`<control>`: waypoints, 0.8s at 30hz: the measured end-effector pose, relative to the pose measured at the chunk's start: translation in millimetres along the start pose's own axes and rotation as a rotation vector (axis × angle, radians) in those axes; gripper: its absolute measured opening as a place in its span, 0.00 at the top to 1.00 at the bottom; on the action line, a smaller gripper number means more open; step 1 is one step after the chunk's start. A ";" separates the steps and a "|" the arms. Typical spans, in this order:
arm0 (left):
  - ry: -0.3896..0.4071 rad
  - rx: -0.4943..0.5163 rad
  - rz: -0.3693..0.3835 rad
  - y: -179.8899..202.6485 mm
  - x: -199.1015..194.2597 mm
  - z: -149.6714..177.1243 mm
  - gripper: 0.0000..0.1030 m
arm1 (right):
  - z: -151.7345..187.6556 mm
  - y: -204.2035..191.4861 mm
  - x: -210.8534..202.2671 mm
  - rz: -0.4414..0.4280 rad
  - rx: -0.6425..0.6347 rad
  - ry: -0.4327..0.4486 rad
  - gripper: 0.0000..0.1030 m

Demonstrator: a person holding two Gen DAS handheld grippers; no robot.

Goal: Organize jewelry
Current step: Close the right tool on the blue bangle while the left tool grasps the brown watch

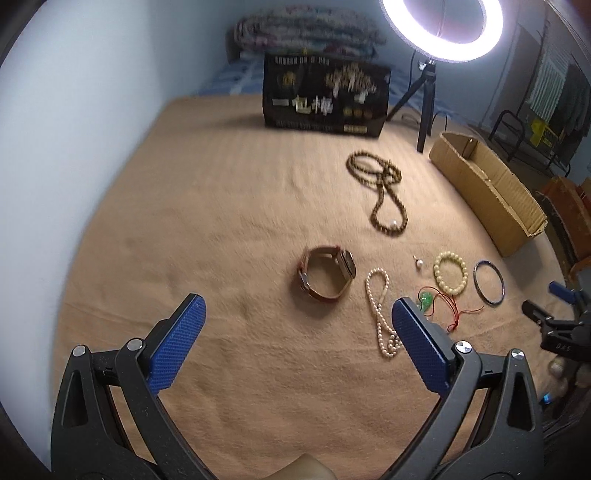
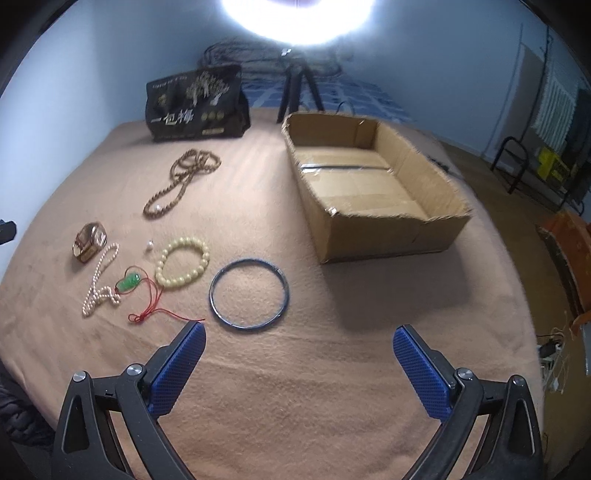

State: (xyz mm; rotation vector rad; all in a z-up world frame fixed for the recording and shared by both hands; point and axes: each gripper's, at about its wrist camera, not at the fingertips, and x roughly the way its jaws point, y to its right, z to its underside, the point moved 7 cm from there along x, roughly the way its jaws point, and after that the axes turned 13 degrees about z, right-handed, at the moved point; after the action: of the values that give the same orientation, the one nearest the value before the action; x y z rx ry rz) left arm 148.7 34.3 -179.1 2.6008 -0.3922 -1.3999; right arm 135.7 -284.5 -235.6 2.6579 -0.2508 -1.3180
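Jewelry is lying spread over a tan blanket on a bed. Both grippers are hovering above it with their blue fingers wide apart and gripping nothing: the left gripper is pointing toward the watch, the right gripper is pointing just past the bangle.

Beside the watch a pearl strand is trailing toward the left gripper's right finger, which is covering part of it in that view. Next along, a green pendant on a red cord is lying close to the pearls, then a cream bead bracelet, then the dark bangle. A small pearl stud is sitting between the watch and the bracelet. Farther back, a long brown bead necklace is lying looped.

An open cardboard box is sitting to the right of the jewelry, well apart from it. A black bag is standing at the far edge, and a ring light on a tripod is shining behind.
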 end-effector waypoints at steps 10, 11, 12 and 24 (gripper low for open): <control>-0.090 0.022 0.014 8.4 47.9 5.5 0.00 | 3.0 -20.3 31.4 -0.023 -0.029 -0.033 0.00; -0.095 0.016 0.012 7.2 51.6 5.8 0.00 | 3.2 -21.6 34.9 -0.028 -0.027 -0.040 0.00; -0.099 0.011 0.009 6.2 54.3 5.7 0.00 | 3.5 -22.0 37.5 -0.029 -0.024 -0.046 0.00; -0.139 -0.025 -0.019 -4.4 92.3 -7.4 0.00 | -6.9 -27.2 60.6 -0.018 -0.006 -0.065 0.00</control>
State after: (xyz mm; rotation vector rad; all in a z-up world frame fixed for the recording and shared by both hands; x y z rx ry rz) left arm 204.2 10.5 -249.4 2.5022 -0.3660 -1.5872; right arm 179.5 -271.1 -284.2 2.6220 -0.2311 -1.4096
